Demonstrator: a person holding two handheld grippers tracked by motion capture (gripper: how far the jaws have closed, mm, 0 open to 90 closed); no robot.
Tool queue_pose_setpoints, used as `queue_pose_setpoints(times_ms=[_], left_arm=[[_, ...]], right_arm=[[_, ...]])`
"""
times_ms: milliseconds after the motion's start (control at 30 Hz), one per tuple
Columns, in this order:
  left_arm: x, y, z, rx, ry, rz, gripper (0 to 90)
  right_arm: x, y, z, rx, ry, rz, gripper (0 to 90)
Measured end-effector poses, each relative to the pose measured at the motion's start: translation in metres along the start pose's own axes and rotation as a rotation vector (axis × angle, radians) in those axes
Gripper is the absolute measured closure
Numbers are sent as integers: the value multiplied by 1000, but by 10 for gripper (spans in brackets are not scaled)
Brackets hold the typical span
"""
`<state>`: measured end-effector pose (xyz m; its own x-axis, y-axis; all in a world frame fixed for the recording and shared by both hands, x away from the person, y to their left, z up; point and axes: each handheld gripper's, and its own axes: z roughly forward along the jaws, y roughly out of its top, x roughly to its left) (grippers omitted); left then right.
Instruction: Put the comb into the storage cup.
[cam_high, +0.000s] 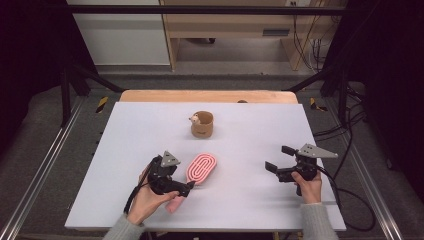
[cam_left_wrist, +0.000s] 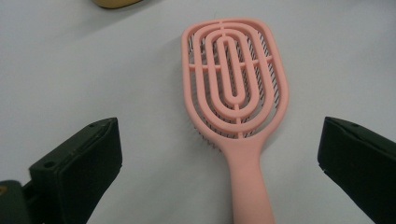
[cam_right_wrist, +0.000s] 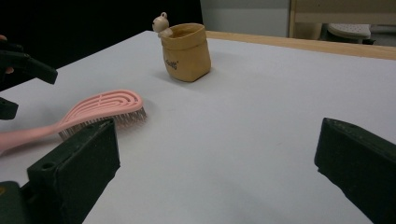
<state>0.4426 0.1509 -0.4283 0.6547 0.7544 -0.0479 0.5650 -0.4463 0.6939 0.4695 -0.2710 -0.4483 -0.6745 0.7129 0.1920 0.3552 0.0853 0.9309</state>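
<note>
A pink hairbrush (cam_high: 201, 169) (cam_left_wrist: 233, 79) (cam_right_wrist: 105, 108) lies bristles down on the white table (cam_high: 260, 120), its handle pointing toward the person. My left gripper (cam_high: 182, 183) (cam_left_wrist: 219, 140) hovers over the handle end, open. Its jaws stand wide on either side of the brush's neck and touch nothing. A tan fabric pouch (cam_high: 203, 125) (cam_right_wrist: 187, 49) with a small bear figure (cam_right_wrist: 161, 22) on its rim stands upright farther back, near the table's middle. My right gripper (cam_high: 278, 158) (cam_right_wrist: 219, 154) is held at the right, open and holding nothing, aimed toward the pouch and brush.
The table's wooden far edge (cam_high: 210, 96) shows beyond the white top. Metal frame rails (cam_high: 45, 155) run along both sides, and cables (cam_high: 350, 195) trail off to the right. Bare white surface lies between the brush and my right gripper.
</note>
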Motion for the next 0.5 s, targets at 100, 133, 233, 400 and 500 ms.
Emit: queue_pose_setpoints(times_ms=[100,133,233,400,500], left_arm=[[-1,-2,3,16,-4,-2,0],[-1,-2,4,19,-3,-7,0],[-1,-4,7,33,-6,-4,0],[-4,-6,11,56,-11,0,0],[-4,-7,12,70,-10,4,0]], right_arm=[[0,0,0,-1,1,1,7],[0,0,0,-1,-1,1,7],[0,0,0,1,0,1,7],[0,0,0,0,-1,-1,7],[0,0,0,-1,-1,0,7]])
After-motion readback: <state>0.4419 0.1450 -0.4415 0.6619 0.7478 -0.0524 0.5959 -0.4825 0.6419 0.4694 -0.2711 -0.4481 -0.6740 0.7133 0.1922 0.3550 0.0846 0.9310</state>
